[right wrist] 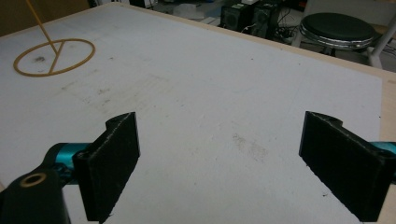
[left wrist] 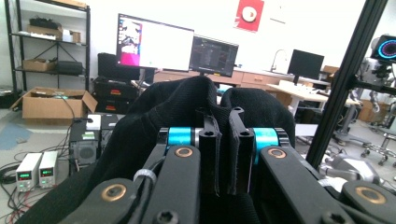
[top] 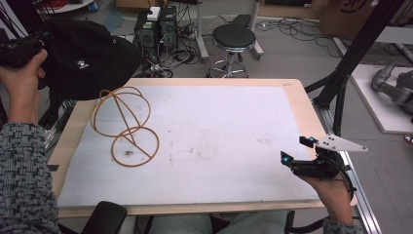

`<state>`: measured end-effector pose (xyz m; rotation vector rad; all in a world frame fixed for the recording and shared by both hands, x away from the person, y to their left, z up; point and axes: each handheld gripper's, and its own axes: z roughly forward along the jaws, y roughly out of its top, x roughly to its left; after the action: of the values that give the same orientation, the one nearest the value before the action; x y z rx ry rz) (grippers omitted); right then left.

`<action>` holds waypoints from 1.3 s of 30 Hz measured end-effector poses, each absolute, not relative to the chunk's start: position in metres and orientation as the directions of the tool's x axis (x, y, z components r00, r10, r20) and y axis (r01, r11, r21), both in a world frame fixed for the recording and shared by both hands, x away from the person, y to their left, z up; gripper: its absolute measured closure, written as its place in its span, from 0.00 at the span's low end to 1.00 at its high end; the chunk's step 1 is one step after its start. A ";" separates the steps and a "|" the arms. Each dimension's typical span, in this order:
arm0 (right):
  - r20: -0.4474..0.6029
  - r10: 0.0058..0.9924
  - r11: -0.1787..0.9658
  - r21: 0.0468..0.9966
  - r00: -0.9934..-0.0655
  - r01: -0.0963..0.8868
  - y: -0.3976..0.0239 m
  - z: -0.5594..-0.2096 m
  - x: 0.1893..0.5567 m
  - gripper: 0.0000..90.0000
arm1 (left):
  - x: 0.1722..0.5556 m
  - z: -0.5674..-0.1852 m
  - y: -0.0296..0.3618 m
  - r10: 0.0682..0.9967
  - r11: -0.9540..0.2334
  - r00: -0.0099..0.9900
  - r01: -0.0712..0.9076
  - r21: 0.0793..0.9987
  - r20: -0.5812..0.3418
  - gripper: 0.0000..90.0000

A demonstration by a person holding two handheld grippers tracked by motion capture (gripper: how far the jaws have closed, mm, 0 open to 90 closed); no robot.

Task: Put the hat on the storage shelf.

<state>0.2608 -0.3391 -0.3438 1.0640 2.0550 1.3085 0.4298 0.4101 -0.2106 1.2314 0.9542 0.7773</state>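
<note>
A black bucket hat point(top: 87, 58) hangs in the air above the table's far left corner, held from its left side by my left gripper point(top: 19, 48). In the left gripper view the two jaws stand close together, and my left gripper point(left wrist: 223, 116) is shut on a fold of the hat's black cloth point(left wrist: 177, 102). A tan wire hat stand point(top: 127, 129) with a round base ring sits on the white mat below and to the right of the hat. My right gripper point(top: 296, 149) rests low near the table's right edge, open, with nothing between its jaws point(right wrist: 223, 126). The stand's base ring point(right wrist: 53, 57) lies far off at the upper left of the right gripper view.
The white mat point(top: 219, 136) covers a wooden table. Beyond the far edge stand a black stool point(top: 234, 36) and computer boxes with cables point(top: 156, 27). A black frame post point(top: 355, 53) rises at the right. Monitors point(left wrist: 154, 46) and a cardboard box point(left wrist: 51, 102) stand in the room.
</note>
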 end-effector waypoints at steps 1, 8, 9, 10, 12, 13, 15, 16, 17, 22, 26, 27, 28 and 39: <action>0.013 0.812 0.241 0.903 -0.583 0.355 -0.339 -0.344 0.261 0.13 | 0.429 -0.209 0.409 0.895 0.180 0.414 0.010 0.984 -0.168 0.94; 0.017 0.813 0.238 0.903 -0.582 0.359 -0.340 -0.344 0.261 0.13 | 0.426 -0.201 0.411 0.892 0.194 0.418 -0.004 0.981 -0.175 0.95; 0.019 0.814 0.237 0.902 -0.581 0.362 -0.340 -0.344 0.261 0.13 | 0.425 -0.199 0.412 0.889 0.205 0.420 -0.003 0.979 -0.184 0.95; 0.019 0.814 0.237 0.902 -0.581 0.362 -0.340 -0.344 0.261 0.13 | 0.424 -0.198 0.412 0.885 0.218 0.423 -0.004 0.976 -0.196 0.95; 0.014 0.812 0.241 0.903 -0.584 0.356 -0.339 -0.344 0.261 0.13 | 0.422 -0.195 0.413 0.877 0.235 0.434 -0.008 0.972 -0.209 0.95; 0.014 0.812 0.241 0.903 -0.584 0.356 -0.339 -0.344 0.261 0.13 | 0.422 -0.195 0.413 0.877 0.235 0.434 -0.008 0.972 -0.209 0.95; 0.016 0.813 0.239 0.903 -0.583 0.358 -0.339 -0.343 0.260 0.13 | 0.422 -0.193 0.413 0.871 0.239 0.443 -0.008 0.971 -0.211 0.95; 0.015 0.813 0.240 0.902 -0.582 0.358 -0.339 -0.343 0.260 0.13 | 0.421 -0.192 0.412 0.872 0.234 0.442 -0.004 0.972 -0.209 0.95; 0.015 0.813 0.240 0.902 -0.582 0.358 -0.339 -0.343 0.260 0.13 | 0.421 -0.192 0.412 0.870 0.239 0.444 -0.001 0.971 -0.214 0.95; 0.013 0.810 0.244 0.902 -0.586 0.357 -0.338 -0.343 0.261 0.13 | 0.418 -0.187 0.410 0.860 0.247 0.463 -0.007 0.969 -0.216 0.95; 0.014 0.808 0.245 0.902 -0.589 0.357 -0.337 -0.343 0.262 0.13 | 0.416 -0.183 0.408 0.856 0.248 0.473 -0.017 0.969 -0.211 0.95; 0.016 0.809 0.242 0.902 -0.587 0.358 -0.337 -0.343 0.262 0.13 | 0.414 -0.181 0.408 0.852 0.254 0.478 -0.017 0.967 -0.215 0.95; 0.012 0.808 0.245 0.903 -0.590 0.354 -0.337 -0.343 0.263 0.13 | 0.414 -0.180 0.407 0.852 0.250 0.478 -0.018 0.968 -0.211 0.95; 0.013 0.799 0.249 0.903 -0.601 0.351 -0.333 -0.342 0.266 0.13 | 0.404 -0.170 0.402 0.834 0.256 0.512 -0.029 0.966 -0.205 0.95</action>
<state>0.2661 -0.3330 -0.3417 1.0458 2.0727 1.3185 0.4037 0.4017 -0.1696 1.1719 0.8567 0.6951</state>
